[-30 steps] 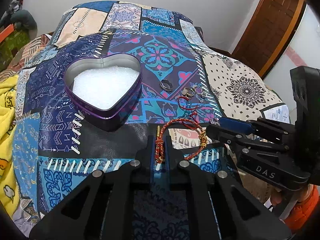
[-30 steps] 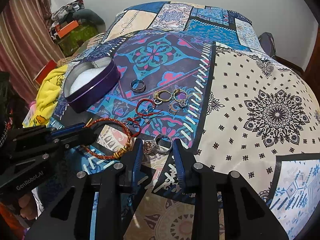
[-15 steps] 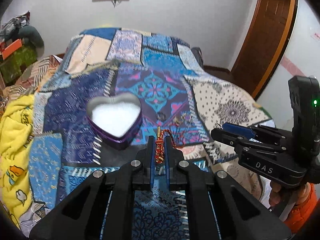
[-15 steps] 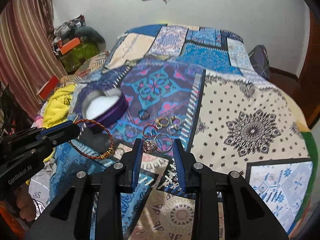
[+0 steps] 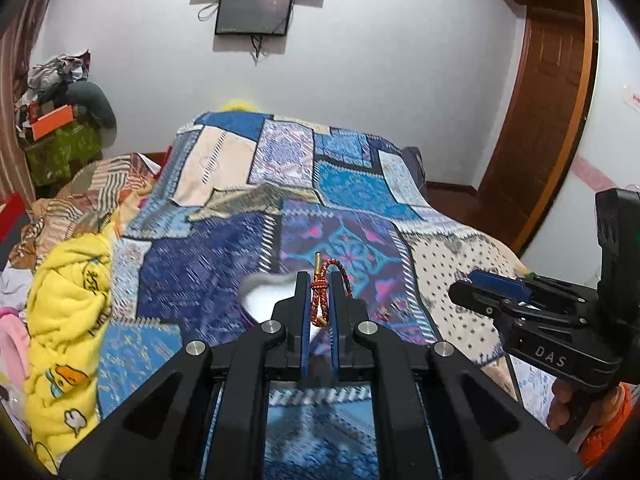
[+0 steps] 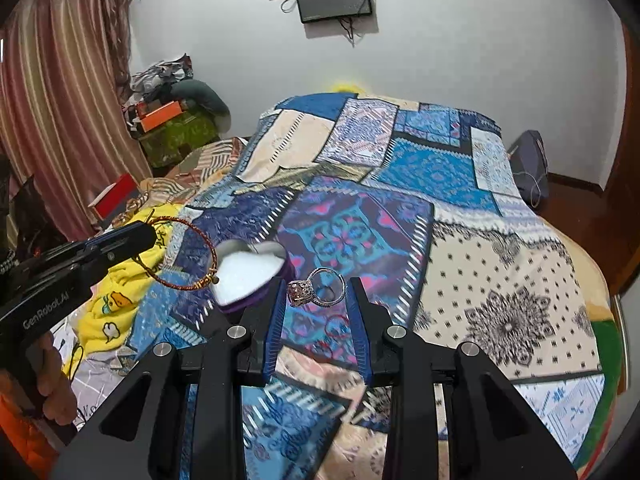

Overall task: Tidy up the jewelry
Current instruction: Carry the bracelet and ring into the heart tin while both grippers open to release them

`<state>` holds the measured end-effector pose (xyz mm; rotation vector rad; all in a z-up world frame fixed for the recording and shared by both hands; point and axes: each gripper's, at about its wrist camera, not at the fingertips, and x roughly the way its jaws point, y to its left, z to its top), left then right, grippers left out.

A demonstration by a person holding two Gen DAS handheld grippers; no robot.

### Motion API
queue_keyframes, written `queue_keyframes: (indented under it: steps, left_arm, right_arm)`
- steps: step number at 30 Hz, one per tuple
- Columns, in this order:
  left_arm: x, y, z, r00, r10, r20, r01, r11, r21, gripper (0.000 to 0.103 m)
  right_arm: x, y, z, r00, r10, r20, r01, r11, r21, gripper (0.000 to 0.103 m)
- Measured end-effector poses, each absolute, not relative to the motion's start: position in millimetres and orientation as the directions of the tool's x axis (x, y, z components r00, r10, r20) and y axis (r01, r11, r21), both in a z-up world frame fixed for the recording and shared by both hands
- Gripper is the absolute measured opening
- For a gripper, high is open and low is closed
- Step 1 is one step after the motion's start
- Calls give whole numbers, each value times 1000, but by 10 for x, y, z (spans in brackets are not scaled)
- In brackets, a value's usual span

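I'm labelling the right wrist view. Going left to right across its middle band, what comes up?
Left hand-held gripper → bangle → heart tin → ring held in right hand-held gripper.

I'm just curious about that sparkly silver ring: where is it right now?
The silver ring is pinched between the right gripper's jaws, lifted above the patchwork bedspread. In the right wrist view it hangs just right of the heart-shaped tin.

two wrist fisheyes, angled down, sharing the bed (image 5: pixel 344 184)

L gripper (image 5: pixel 320 300) clamped tight, R gripper (image 6: pixel 316 292) part-closed, both angled down
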<state>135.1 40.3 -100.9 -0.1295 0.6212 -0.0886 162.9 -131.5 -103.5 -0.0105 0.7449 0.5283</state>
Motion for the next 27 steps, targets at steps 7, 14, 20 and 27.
queue_keyframes:
  steps: [7, 14, 20, 27]
  left_arm:
    - [1503, 627, -1049, 814, -102, -572, 29, 990, -135, 7]
    - [1705, 734, -1260, 781, -162, -603, 67, 982, -176, 7]
    - [1904, 800, -1505, 741, -216, -635, 91, 970, -225, 7]
    - [2063, 884, -1727, 700, -233, -674, 85, 966, -246, 7]
  right_arm:
    - [1733, -1072, -1044, 595, 477, -648, -500, 850, 167, 28]
    - [1858, -835, -1116, 572, 491, -657, -535, 830, 155, 28]
    - [1973, -658, -1217, 542, 498, -677, -559, 815, 151, 28]
    - [2088, -480, -1408, 485, 501, -717, -589, 793, 156, 28]
